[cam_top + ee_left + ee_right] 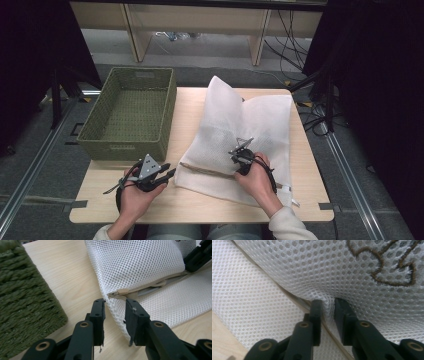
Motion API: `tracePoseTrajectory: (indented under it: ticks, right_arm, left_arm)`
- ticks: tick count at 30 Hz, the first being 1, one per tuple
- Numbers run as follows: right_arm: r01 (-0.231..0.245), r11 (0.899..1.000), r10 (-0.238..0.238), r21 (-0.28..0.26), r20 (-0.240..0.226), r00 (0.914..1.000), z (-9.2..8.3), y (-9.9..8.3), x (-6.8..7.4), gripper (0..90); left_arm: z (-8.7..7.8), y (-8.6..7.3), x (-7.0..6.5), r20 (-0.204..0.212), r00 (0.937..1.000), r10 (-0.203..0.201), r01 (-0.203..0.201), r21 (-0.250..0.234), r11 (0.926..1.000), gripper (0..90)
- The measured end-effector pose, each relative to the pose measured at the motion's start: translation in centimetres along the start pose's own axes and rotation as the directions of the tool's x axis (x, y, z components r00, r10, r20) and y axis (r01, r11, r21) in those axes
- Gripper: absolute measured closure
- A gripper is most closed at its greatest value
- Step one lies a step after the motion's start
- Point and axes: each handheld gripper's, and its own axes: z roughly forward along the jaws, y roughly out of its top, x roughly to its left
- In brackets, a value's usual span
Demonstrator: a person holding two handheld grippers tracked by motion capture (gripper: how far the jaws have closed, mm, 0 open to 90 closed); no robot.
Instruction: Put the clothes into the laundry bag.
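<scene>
White mesh laundry bag point(240, 135) lying on the wooden table's point(200, 205) right half. Left gripper point(115, 305), jaws parted, straddles its near-left zipper corner; right gripper point(327, 305), jaws parted, brackets a mesh fold by the tan zipper point(205, 170).

Place: lab-style recording booth, not a home.
Worktop point(150, 200): small pale wood panel with notched near corners, standing alone in the middle.
Surround: black curtains point(370, 75) hanging on both sides, closing off the space.
Floor: grey carpet point(45, 170), metal rails point(30, 170) running along each side of the worktop, tape marks near its corners.
Cabling: loose black cables point(295, 40) trailing over the floor at the far right.
Background: plain light-wood shelving frame point(200, 20) beyond the worktop.
Props: woven green basket point(131, 112) and white mesh bag point(240, 130) laid out as staged items.
</scene>
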Motion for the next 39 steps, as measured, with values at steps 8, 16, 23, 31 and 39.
tracePoseTrajectory:
  ticks: [8, 16, 23, 31, 39]
  right_arm:
    - [-0.018, 1.0, 0.018, 0.008, 0.072, 0.9972, -0.3, -0.5, -0.7, 75.1]
    - [-0.059, 0.998, 0.058, 0.038, 0.027, 0.9979, -2.1, -0.6, -1.0, 62.0]
    - [-0.028, 0.995, 0.021, -0.092, -0.076, 0.9969, -5.7, -0.2, 0.4, 55.9]
    - [-0.033, 0.977, 0.008, -0.209, -0.121, 0.9926, -5.6, 0.6, 1.9, 61.6]
    - [-0.059, 0.972, 0.031, -0.228, -0.124, 0.9918, -5.2, 0.8, 1.8, 62.6]
  left_arm:
    - [0.7, -0.2, -0.5, 0.041, 0.9989, 0.022, -0.023, 0.01, 0.9997, 58.5]
    - [1.6, -0.5, -1.4, 0.138, 0.9903, -0.011, 0.007, 0.03, 0.9995, 45.3]
    - [1.6, -0.5, -1.5, 0.123, 0.9924, 0.007, -0.013, 0.049, 0.9987, 37.5]
    - [1.8, -0.6, -1.9, 0.131, 0.9911, 0.027, -0.034, 0.057, 0.9978, 35.8]
    - [1.9, -0.7, -2.0, 0.123, 0.9921, 0.027, -0.031, 0.027, 0.9992, 35.4]
